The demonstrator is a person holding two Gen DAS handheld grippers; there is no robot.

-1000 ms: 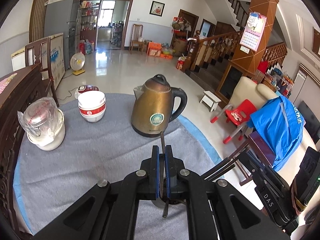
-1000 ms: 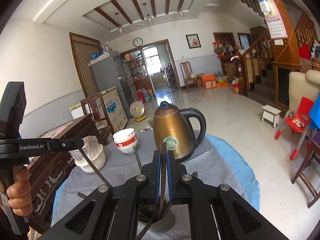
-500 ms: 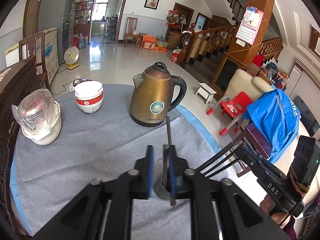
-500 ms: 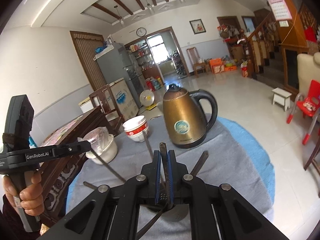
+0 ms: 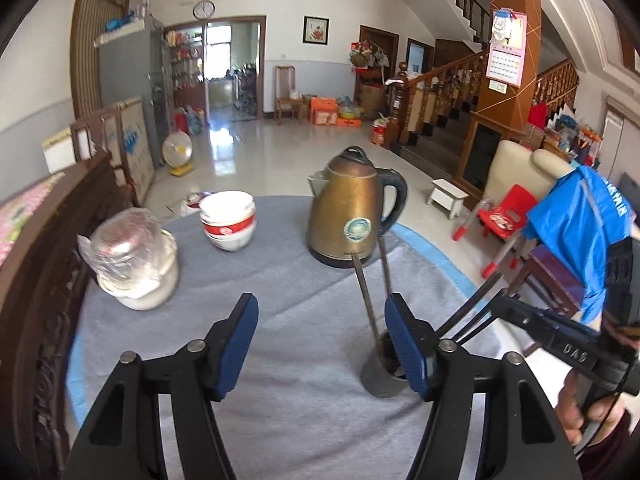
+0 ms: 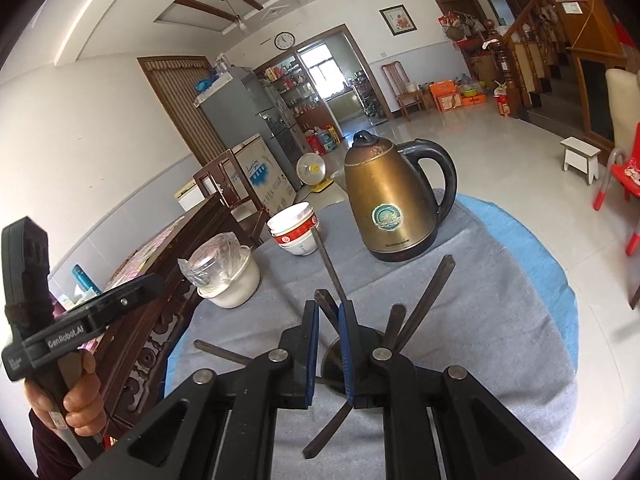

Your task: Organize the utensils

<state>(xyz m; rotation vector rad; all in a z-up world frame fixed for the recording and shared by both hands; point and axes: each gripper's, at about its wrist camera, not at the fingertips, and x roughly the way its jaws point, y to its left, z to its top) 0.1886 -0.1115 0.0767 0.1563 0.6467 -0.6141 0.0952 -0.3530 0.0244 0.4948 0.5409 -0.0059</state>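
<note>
A grey utensil cup stands on the grey cloth and holds several dark metal utensils. My left gripper is wide open and empty, its right finger just beside the cup. In the right wrist view the cup sits just beyond my right gripper, whose jaws stand a little apart around a dark utensil handle that leans out of the cup. More utensils fan out of the cup to the right.
A brass electric kettle stands behind the cup. Stacked red-and-white bowls and a white pot holding a plastic-wrapped jar stand at the left. A dark carved wooden chair back borders the table's left edge.
My left gripper let go of its utensil into the cup, opened wide and drew back to the left. My right gripper's jaws went from shut to slightly apart on its utensil.
</note>
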